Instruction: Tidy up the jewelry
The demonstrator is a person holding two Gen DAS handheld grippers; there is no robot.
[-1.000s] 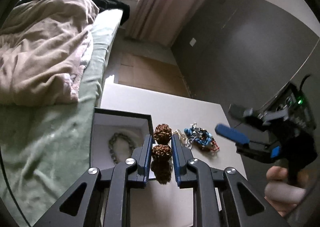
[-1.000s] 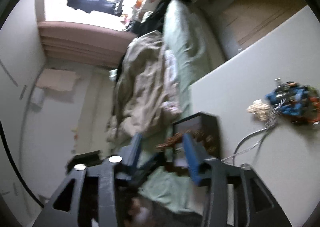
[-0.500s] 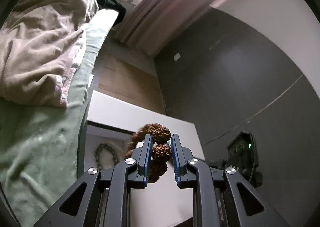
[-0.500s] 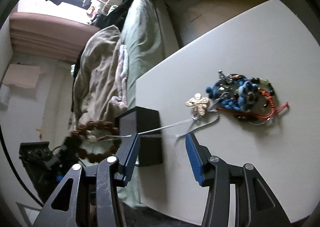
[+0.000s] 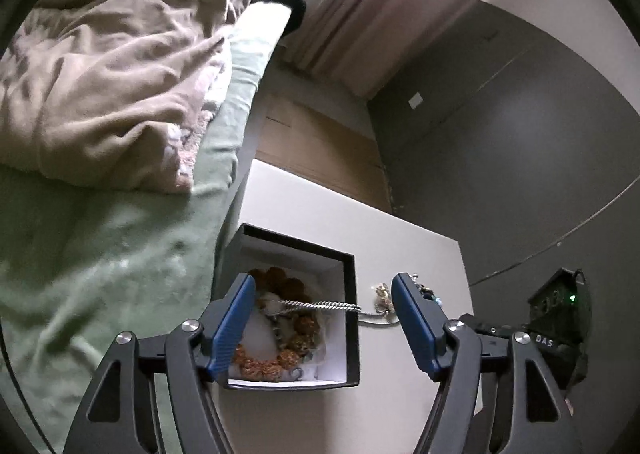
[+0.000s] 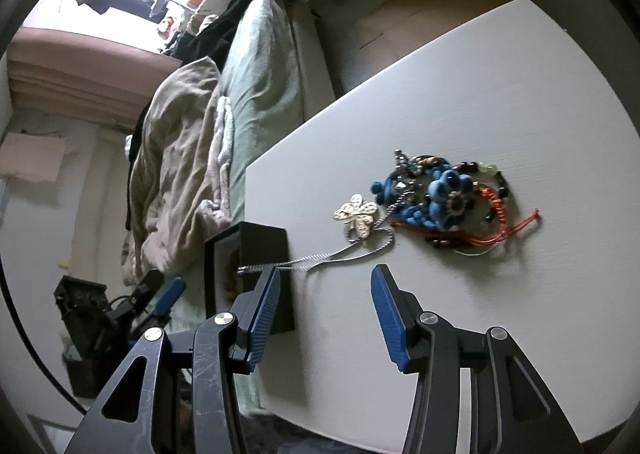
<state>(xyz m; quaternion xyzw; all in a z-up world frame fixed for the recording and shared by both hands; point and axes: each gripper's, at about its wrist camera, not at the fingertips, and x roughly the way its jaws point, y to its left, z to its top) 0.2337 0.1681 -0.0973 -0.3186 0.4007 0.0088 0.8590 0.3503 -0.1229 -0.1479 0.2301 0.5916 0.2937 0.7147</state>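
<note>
A: Change? The brown bead bracelet (image 5: 276, 330), pinched a second ago in the left hand-held gripper (image 5: 322, 318), now lies in the black box (image 5: 349, 318) at the table (image 6: 480, 93) edge. One piece filed.

B: Jaws?

A: Left opening, empty. Right hand-held gripper (image 6: 324, 314) half open, empty; silver rope chain (image 6: 320, 260) drapes over the box wall, the tangled pile (image 6: 444, 201) waits.

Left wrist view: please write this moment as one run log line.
left gripper: opening, nothing gripped | brown bead bracelet: in box | silver chain: over box edge | right gripper: open, empty
</note>
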